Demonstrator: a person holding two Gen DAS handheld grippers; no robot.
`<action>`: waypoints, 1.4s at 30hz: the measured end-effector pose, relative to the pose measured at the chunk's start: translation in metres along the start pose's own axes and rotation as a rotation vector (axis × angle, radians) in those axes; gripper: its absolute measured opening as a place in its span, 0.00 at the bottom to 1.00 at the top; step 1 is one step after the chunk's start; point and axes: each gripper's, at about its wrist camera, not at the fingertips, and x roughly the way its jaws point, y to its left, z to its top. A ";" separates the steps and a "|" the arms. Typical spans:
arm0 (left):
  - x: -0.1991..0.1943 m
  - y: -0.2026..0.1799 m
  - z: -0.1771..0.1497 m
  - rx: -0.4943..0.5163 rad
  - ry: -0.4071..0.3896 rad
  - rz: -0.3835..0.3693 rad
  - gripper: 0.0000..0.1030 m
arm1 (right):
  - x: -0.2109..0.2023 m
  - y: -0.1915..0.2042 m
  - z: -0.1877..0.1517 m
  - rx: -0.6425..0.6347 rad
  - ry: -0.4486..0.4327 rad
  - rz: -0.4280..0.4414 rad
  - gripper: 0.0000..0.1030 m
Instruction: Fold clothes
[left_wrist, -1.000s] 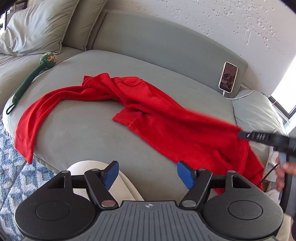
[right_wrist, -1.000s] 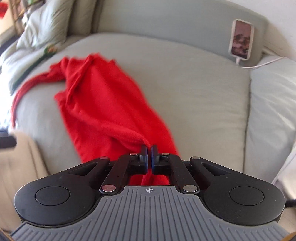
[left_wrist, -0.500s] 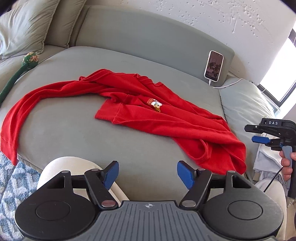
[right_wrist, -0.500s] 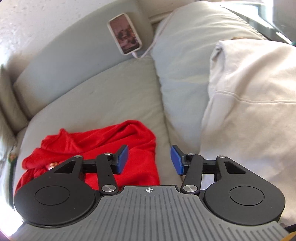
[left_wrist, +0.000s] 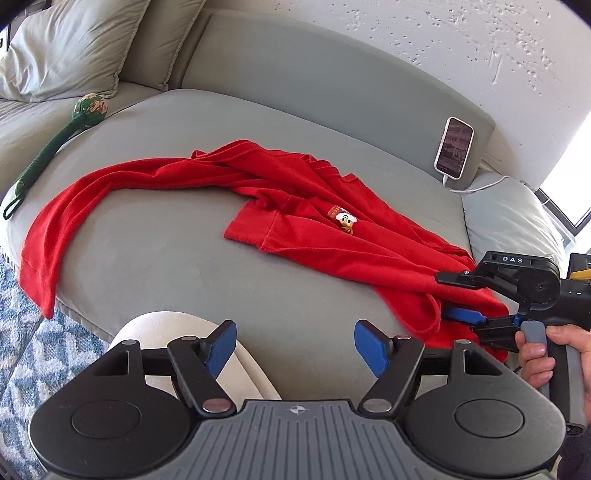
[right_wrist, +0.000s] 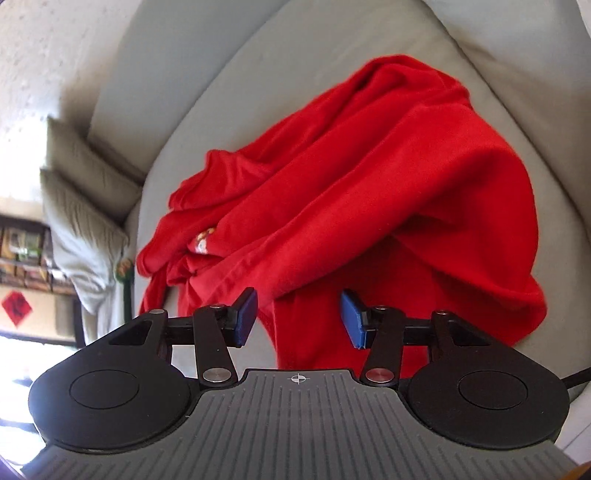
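**Red garment spread on sofa, right fingers lining up on its bunched end**

The red garment (left_wrist: 303, 221) lies crumpled across the grey sofa seat (left_wrist: 155, 258), one long end trailing off the left edge, likely laid out for straightening before any fold. Right gripper (right_wrist: 297, 319) rolled on its side, angled down at the heaped near end. Its fingers are half apart after just opening; cloth sits beyond them, unpinched. Left gripper (left_wrist: 295, 345) hovers over the seat's front edge, fingers wide and empty, tilted downward.

One red garment (left_wrist: 314, 236), one phone (left_wrist: 454, 147), two pillows (left_wrist: 62, 48).
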 end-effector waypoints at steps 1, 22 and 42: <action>0.000 0.000 0.000 0.004 -0.001 0.000 0.68 | 0.001 0.002 0.000 0.002 -0.042 0.004 0.49; -0.012 -0.014 0.001 0.033 -0.032 -0.013 0.68 | -0.153 0.020 0.031 -0.038 -0.708 0.397 0.06; -0.002 -0.007 -0.001 -0.021 0.011 -0.019 0.68 | -0.113 -0.015 0.022 -0.106 -0.371 -0.025 0.54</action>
